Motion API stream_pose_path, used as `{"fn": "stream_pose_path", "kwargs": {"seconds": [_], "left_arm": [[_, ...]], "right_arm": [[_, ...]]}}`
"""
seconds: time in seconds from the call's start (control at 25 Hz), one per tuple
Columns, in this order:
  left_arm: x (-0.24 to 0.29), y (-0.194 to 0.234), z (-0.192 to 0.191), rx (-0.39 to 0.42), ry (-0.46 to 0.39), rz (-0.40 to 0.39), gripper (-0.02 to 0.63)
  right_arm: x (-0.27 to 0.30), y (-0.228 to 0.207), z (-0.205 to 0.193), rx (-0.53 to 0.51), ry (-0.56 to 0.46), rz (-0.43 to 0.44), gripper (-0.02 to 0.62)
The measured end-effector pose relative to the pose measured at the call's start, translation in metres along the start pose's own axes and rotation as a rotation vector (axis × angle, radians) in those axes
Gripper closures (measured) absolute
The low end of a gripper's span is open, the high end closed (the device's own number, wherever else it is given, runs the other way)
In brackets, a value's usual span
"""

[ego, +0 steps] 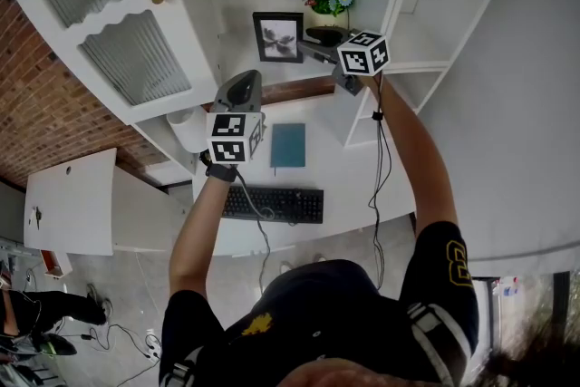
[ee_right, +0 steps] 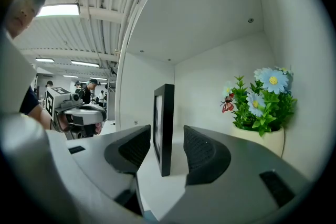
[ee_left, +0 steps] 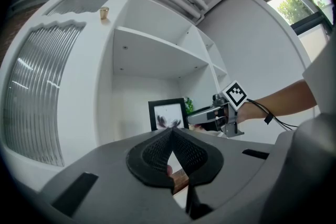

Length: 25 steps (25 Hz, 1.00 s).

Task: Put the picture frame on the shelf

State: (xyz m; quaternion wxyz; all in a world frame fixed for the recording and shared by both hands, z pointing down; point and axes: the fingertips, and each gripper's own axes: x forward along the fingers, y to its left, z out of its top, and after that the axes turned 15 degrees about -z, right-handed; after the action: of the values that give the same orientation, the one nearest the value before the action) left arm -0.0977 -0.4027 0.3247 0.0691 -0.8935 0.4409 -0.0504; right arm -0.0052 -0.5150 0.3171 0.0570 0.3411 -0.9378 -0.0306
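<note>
The black picture frame (ego: 277, 37) stands upright on the white shelf (ego: 237, 57), showing a pale feather print (ee_left: 169, 115). My right gripper (ego: 314, 52) is open at the frame's right edge. In the right gripper view the frame's edge (ee_right: 165, 128) sits in the gap between the two pads (ee_right: 203, 150), with space on both sides. My left gripper (ego: 243, 79) hangs below and left of the shelf, shut with nothing in it (ee_left: 171, 132). From the left gripper view, the right gripper (ee_left: 195, 119) reaches toward the frame.
A pot of blue flowers (ego: 328, 4) stands on the same shelf just right of the frame (ee_right: 260, 113). A ribbed-glass cabinet door (ego: 109, 23) hangs open at left. Below on the desk (ego: 353, 168) lie a teal notebook (ego: 288, 146), a black keyboard (ego: 274, 204) and a white roll (ego: 188, 130).
</note>
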Motion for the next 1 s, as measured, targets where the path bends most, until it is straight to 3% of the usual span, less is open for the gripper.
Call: {"fn": "stream_pose_path", "kwargs": {"seconds": [0.32, 0.68, 0.8, 1.0], "left_arm": [[-0.002, 0.000, 0.000, -0.004, -0.006, 0.003, 0.588], [-0.002, -0.005, -0.003, -0.010, -0.001, -0.005, 0.588], [-0.002, -0.006, -0.002, -0.008, 0.000, -0.005, 0.588], [-0.016, -0.013, -0.007, -0.023, -0.007, -0.014, 0.588]], "right_arm": [[-0.006, -0.004, -0.005, 0.013, -0.003, -0.037, 0.404], [-0.010, -0.004, -0.003, -0.010, -0.019, -0.080, 0.467], [-0.011, -0.005, -0.003, -0.010, -0.024, -0.095, 0.514], [-0.030, -0.016, -0.007, 0.037, -0.078, -0.228, 0.589]]}}
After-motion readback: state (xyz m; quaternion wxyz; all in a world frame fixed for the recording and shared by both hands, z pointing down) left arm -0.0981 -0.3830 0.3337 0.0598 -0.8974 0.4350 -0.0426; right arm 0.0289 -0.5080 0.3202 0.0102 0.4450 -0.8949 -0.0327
